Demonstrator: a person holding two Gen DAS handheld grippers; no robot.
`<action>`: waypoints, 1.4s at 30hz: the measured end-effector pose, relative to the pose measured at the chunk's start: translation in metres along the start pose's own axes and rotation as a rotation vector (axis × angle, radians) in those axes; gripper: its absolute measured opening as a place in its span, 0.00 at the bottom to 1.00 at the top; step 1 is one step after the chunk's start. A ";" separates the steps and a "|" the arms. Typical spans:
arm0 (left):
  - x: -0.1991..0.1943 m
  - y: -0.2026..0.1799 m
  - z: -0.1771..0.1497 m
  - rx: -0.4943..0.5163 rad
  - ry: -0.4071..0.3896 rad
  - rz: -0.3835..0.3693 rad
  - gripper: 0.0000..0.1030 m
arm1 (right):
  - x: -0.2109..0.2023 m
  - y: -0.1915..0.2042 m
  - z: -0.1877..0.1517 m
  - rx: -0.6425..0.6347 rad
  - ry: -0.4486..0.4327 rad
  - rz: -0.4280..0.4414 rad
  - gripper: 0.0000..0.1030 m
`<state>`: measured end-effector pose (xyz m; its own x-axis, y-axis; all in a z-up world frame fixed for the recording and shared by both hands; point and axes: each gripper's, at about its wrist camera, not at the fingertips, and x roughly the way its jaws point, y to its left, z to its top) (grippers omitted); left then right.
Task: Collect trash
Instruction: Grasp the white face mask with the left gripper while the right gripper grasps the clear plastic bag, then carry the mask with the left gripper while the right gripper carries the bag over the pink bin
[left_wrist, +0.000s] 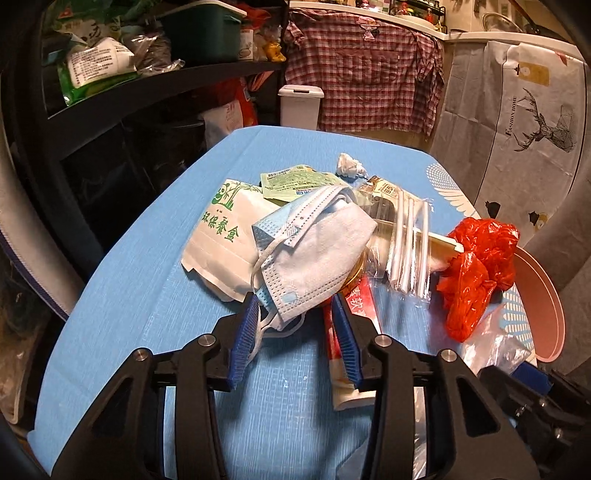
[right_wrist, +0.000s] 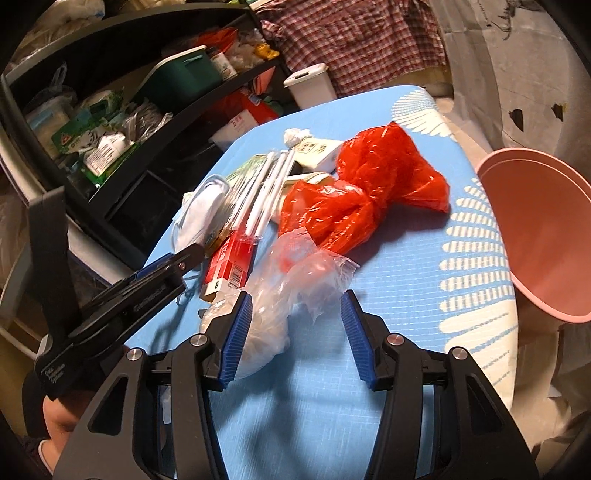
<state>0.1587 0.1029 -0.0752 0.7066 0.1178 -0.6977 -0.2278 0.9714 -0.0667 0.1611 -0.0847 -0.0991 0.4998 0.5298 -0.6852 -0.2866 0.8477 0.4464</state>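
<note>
Face mask (left_wrist: 314, 251) atop paper meal bag (left_wrist: 221, 236) on table (left_wrist: 129, 314), straws (left_wrist: 408, 251) beside it — bin (right_wrist: 543, 236) at table's right edge.

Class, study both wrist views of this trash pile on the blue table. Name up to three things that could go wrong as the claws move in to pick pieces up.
1. The left claw straddles the face mask, which overlaps the red carton; closing may grab both or snag an ear loop.
2. The right claw is open around the clear plastic bag; the thin film may slip.
3. The pink bin sits beyond the table edge, so drops could miss.

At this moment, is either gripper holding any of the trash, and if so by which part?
Nothing is held. The left gripper stands open around the face mask's near edge; the right gripper stands open around the clear plastic bag.
</note>
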 end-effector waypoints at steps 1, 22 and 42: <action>0.000 0.000 0.000 0.002 -0.001 0.002 0.40 | 0.001 0.001 0.000 -0.001 0.002 -0.001 0.48; -0.038 -0.002 0.000 0.061 -0.076 -0.001 0.01 | -0.028 0.025 -0.007 -0.124 -0.087 -0.017 0.02; -0.107 -0.015 -0.004 0.137 -0.179 -0.028 0.01 | -0.115 0.030 -0.003 -0.177 -0.241 -0.081 0.02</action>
<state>0.0837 0.0747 -0.0020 0.8216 0.1128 -0.5588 -0.1214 0.9924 0.0219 0.0927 -0.1198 -0.0081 0.7006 0.4562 -0.5487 -0.3648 0.8898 0.2740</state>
